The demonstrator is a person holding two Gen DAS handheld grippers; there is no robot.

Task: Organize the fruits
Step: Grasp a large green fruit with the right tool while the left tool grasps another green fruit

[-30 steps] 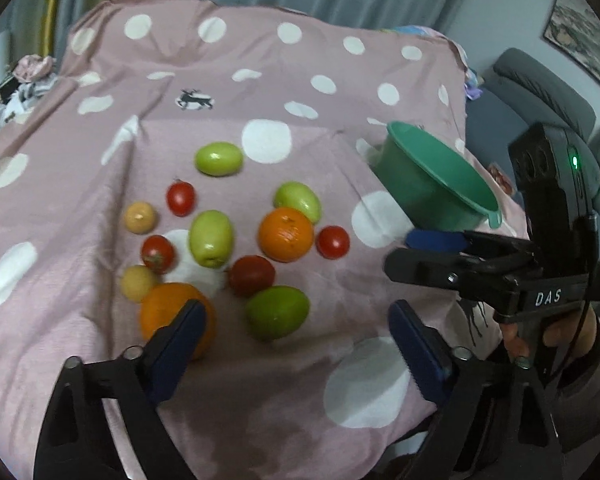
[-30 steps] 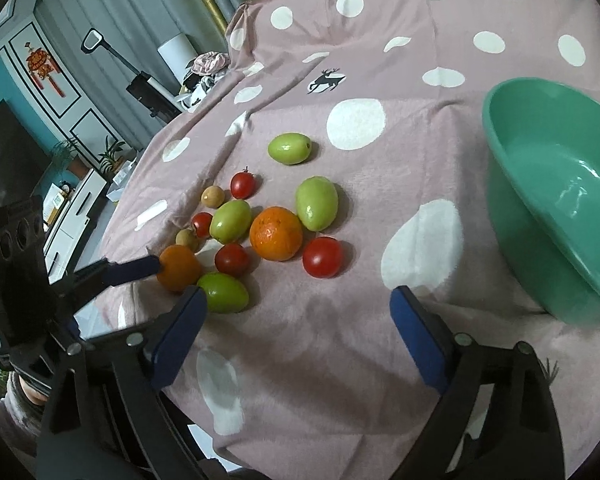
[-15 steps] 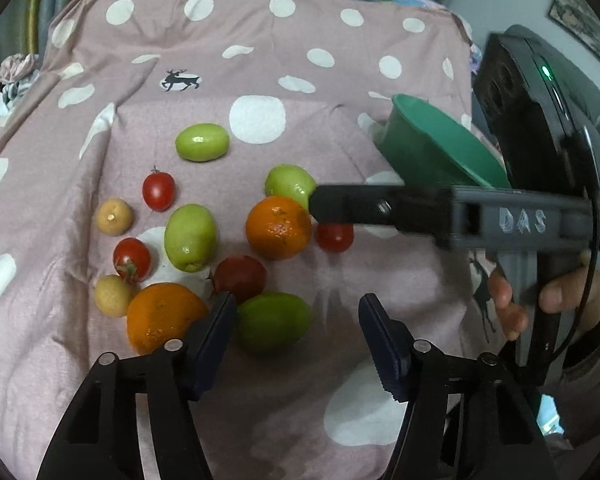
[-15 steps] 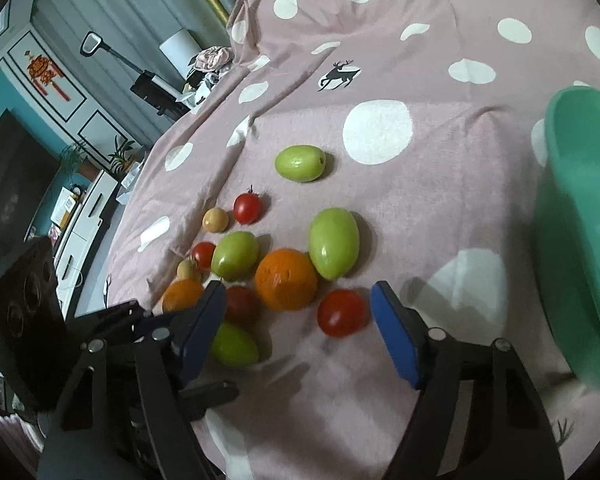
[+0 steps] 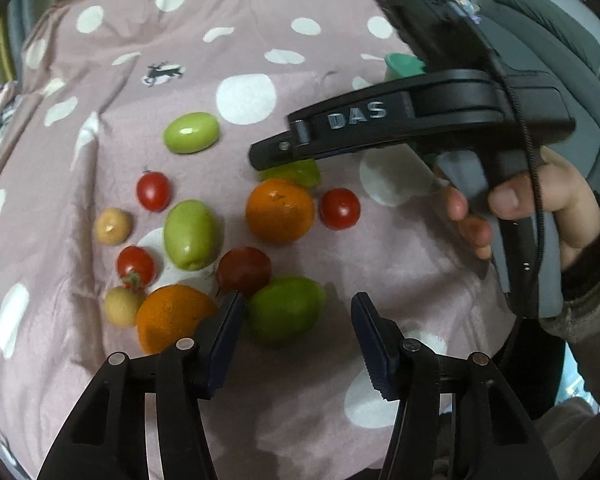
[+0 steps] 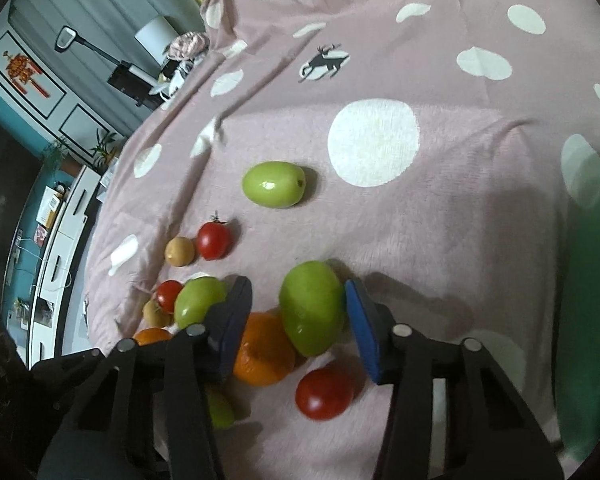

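fruit lies loose in a cluster on the dotted blanket (image 6: 480, 220), so you take one piece per hand. your right gripper (image 6: 298, 320) straddles a green fruit (image 6: 312, 306); its jaws have just been closing, the right pad at the skin, the left one apart, so no pinch yet. your left gripper (image 5: 298, 330) has also been closing, around another green fruit (image 5: 286, 308) beside an orange (image 5: 172, 316), fingers spread. the green bowl (image 6: 588, 280), likely the destination, waits at the right edge.

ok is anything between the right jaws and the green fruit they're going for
Nothing visible. The green fruit already sits between the right gripper's jaws, which have just been closing. An orange crowds the left jaw from below.
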